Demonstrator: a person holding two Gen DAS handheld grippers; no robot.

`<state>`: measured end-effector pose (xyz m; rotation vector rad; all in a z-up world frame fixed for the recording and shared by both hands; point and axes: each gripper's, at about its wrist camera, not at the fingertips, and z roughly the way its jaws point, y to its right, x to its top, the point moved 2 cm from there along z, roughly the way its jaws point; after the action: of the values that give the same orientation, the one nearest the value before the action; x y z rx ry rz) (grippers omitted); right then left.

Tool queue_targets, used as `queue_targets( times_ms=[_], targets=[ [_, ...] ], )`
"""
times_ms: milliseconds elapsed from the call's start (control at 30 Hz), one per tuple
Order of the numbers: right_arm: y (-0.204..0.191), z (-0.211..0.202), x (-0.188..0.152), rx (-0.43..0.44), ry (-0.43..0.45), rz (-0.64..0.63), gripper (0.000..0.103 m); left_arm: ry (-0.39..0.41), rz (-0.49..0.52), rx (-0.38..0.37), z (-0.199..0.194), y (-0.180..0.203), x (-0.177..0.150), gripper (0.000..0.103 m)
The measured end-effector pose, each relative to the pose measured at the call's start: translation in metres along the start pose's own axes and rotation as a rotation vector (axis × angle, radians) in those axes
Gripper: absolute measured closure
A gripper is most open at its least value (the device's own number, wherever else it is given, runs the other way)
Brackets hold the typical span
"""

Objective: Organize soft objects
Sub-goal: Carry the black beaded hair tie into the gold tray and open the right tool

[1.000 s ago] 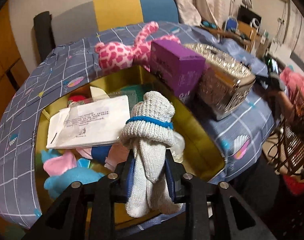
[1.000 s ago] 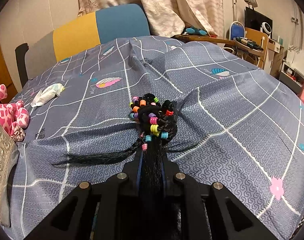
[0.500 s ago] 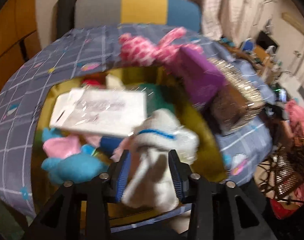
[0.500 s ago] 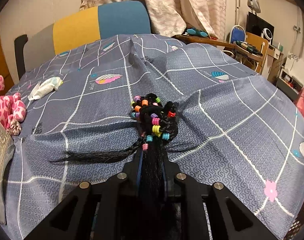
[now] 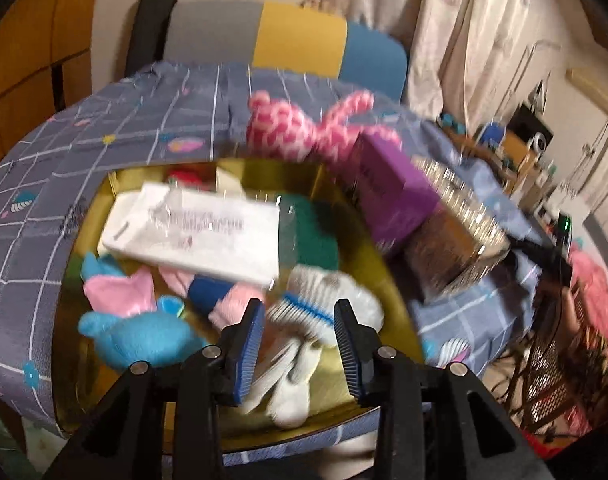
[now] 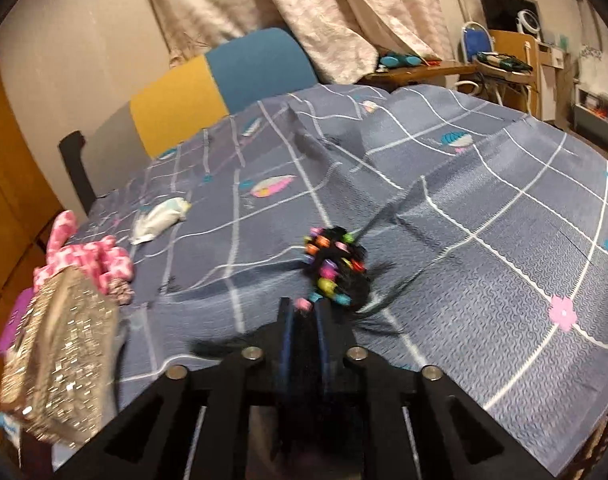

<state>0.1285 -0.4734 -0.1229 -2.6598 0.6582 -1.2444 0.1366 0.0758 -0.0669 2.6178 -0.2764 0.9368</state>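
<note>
Socks (image 5: pixel 316 320), a rolled white knit pair with a blue band, lie in the gold tin (image 5: pixel 388 280) at about five o'clock, between the left claw's (image 5: pixel 298 340) blue pads (image 5: pixel 250 340) but free of them: its jaws have just been opening and now stand apart with nothing gripped. The bundle looks light, limp and compressible, so a pinch across the thick rolled cuff would hold best (the loose toes would only stretch and slip). To its left, at eight o'clock in the tin, sits a blue plush toy (image 5: pixel 140 336), with a white packet (image 5: pixel 200 236) above at eleven. Beyond the rim at one o'clock a pink spotted plush (image 5: pixel 300 128) rests on the worktop's checked cloth (image 5: pixel 36 240).

In the right view, the right claw (image 6: pixel 304 316) is clamped shut on a black hairpiece (image 6: pixel 338 268) strung with coloured beads. It seems featherlight and stringy; strands slide easily, so the beaded knot is the surer place to pinch. A silver sequinned bag (image 6: pixel 60 344) sits at nine o'clock.
</note>
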Motion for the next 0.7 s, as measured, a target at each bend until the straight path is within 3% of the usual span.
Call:
queue_targets(
  times_ms=[133, 233, 267, 333, 467, 533, 667, 700],
  targets=[
    [-0.016, -0.014, -0.004, 0.014, 0.004, -0.041, 0.093, 0.043, -0.022, -0.024, -0.007, 0.003, 0.004, 0.065],
    [-0.023, -0.014, -0.004, -0.041, -0.006, -0.082, 0.09, 0.049, -0.045, -0.035, -0.006, 0.003, 0.001, 0.065],
    [-0.022, -0.013, -0.002, -0.072, -0.001, -0.077, 0.087, 0.046, -0.056, -0.042, -0.006, 0.003, 0.0, 0.065],
    [-0.013, -0.007, 0.007, -0.121, 0.002, -0.006, 0.072, 0.047, -0.07, -0.047, -0.009, 0.004, -0.004, 0.065],
    [0.001, 0.019, 0.019, -0.153, -0.047, 0.052, 0.06, 0.035, -0.105, -0.066, -0.007, 0.004, -0.009, 0.065],
    [0.0, 0.034, 0.023, -0.17, -0.08, 0.036, 0.049, 0.033, -0.111, -0.07, -0.007, 0.005, -0.011, 0.065],
    [0.001, 0.059, 0.024, -0.219, -0.132, 0.005, 0.053, 0.031, -0.117, -0.074, -0.007, 0.008, -0.013, 0.065],
    [0.001, 0.064, 0.022, -0.223, -0.14, -0.007, 0.063, 0.031, -0.117, -0.075, -0.007, 0.009, -0.013, 0.065]
  ],
)
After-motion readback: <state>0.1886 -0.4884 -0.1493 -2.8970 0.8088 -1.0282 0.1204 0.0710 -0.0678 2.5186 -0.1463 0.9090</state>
